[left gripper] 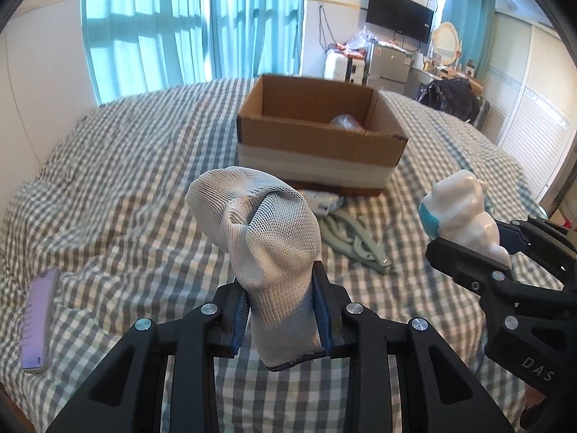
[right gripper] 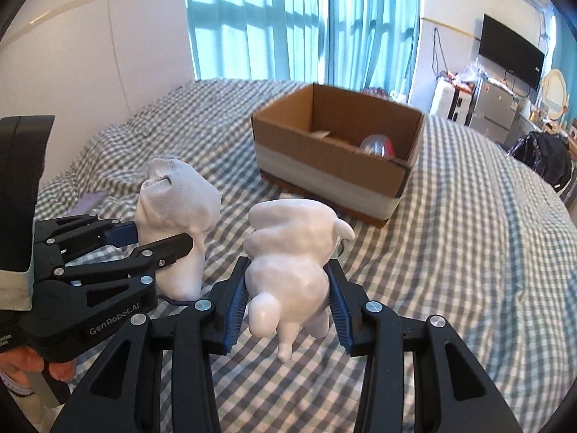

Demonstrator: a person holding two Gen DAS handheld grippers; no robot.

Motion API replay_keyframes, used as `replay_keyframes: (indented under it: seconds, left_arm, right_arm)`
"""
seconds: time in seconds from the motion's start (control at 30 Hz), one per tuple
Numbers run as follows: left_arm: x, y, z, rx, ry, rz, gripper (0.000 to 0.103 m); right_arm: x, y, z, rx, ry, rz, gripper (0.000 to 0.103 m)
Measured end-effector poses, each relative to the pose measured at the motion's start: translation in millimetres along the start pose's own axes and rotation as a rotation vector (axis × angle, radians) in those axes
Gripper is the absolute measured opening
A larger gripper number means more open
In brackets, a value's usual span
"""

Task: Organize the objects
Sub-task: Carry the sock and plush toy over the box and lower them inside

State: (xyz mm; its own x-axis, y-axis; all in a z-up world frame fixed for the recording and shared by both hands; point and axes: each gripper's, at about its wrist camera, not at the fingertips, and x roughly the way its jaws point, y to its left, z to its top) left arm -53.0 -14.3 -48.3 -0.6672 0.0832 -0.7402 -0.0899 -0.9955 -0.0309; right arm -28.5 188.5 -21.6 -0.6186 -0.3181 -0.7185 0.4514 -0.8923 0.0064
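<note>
This is a bedroom in a home. A large bed [left gripper: 144, 166] with a grey-and-white checked cover fills most of the view. Behind the bed hang long turquoise curtains [left gripper: 187, 25] over a bright window. Beyond the far right corner of the bed, a flat television [left gripper: 398, 12] is on the wall, above a small fridge [left gripper: 387, 63], with a round mirror [left gripper: 447, 41] nearby.

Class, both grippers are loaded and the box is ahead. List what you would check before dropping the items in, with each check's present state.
1. Left gripper shut on sock: ok.
2. Right gripper shut on figurine: ok.
3. Box open on top: ok.
4. Room in box beside the ball: ok.
5. Grippers above box: not ok, both short of it.
6. Hangers clear of the way: cannot tell.
</note>
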Motion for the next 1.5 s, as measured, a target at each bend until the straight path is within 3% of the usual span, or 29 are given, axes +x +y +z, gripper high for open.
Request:
replay_keyframes:
  seconds: [0.4,0.8,1.17,1.5]
  left_arm:
    - [-32,-21,56,0.05,-0.129,-0.002,0.032]
    - [-15,-27,140,0.055,-0.207,-0.039,0.032]
    - [53,-20,200,0.073,-0.241,-0.009,0.032]
    - [139,-17,201,0.069,-0.172,-0.019,0.032]
  right_arm:
    - [-52,-12,35,-0.029,-0.117,-0.034,0.041]
    - [-57,-50,106,-0.013,-0.217,-0.042,0.041]
    - [1,-99,187,0.02,-0.25,-0.038,0.041]
    - [102,-133,212,0.065,-0.167,-0.007,0.041]
